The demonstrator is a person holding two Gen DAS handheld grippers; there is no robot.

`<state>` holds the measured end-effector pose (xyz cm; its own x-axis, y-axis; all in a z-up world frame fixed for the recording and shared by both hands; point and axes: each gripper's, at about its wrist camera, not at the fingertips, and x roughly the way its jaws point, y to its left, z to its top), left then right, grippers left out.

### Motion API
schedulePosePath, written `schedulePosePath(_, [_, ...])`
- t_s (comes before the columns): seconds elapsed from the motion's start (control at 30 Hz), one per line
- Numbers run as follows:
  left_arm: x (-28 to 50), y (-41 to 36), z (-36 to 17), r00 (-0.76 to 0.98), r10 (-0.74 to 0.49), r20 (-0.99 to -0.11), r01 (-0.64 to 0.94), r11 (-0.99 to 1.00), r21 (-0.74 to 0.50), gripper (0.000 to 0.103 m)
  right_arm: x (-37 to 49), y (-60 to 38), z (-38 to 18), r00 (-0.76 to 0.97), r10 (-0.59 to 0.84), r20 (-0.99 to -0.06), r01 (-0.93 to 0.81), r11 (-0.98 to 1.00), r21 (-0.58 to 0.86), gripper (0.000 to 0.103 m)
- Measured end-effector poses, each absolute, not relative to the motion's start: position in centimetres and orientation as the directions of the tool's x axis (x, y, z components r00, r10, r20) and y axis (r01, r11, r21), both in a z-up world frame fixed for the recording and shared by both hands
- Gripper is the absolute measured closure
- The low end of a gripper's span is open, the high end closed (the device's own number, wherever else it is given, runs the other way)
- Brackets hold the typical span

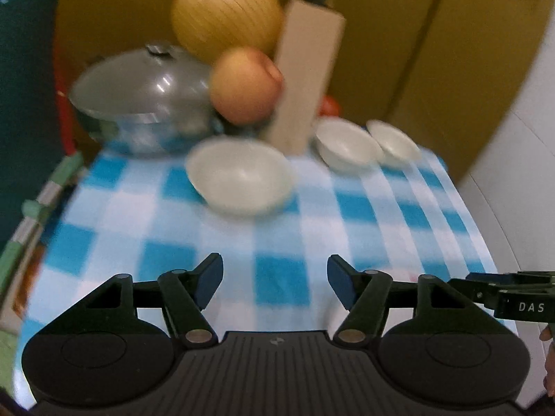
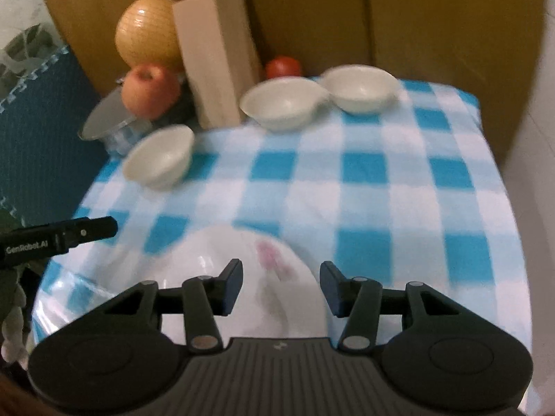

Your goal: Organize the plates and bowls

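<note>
Three cream bowls sit on a blue-and-white checked cloth. In the left wrist view they are a near one [image 1: 241,176] and two touching ones at the back right [image 1: 347,145] [image 1: 395,142]. My left gripper [image 1: 275,279] is open and empty above the cloth. In the right wrist view the same bowls show at the left [image 2: 159,159] and at the back [image 2: 282,105] [image 2: 360,86]. A white plate [image 2: 267,277] with a pink mark lies under my right gripper [image 2: 281,282], which is open above it.
At the back stand a lidded steel pot [image 1: 145,100], an apple [image 1: 246,85], a large onion-like gourd [image 1: 225,8], a tall beige box [image 1: 305,79] and a tomato [image 2: 282,66]. Cardboard walls [image 2: 433,17] close the back and right. The cloth [image 2: 399,187] drops off at the left edge.
</note>
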<state>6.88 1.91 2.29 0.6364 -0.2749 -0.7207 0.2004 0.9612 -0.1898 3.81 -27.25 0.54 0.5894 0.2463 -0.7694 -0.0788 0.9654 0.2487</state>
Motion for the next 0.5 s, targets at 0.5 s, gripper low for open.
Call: schedulePosePath(0.5, [17.3, 4.4, 0.3, 0.606, -0.208, -0.768, 0.013, 0.968, -0.252, 0.023, 20.2, -18.6, 0.1, 0.518, 0.43, -0.739, -0.103, 0.889, 0.446, 0.061])
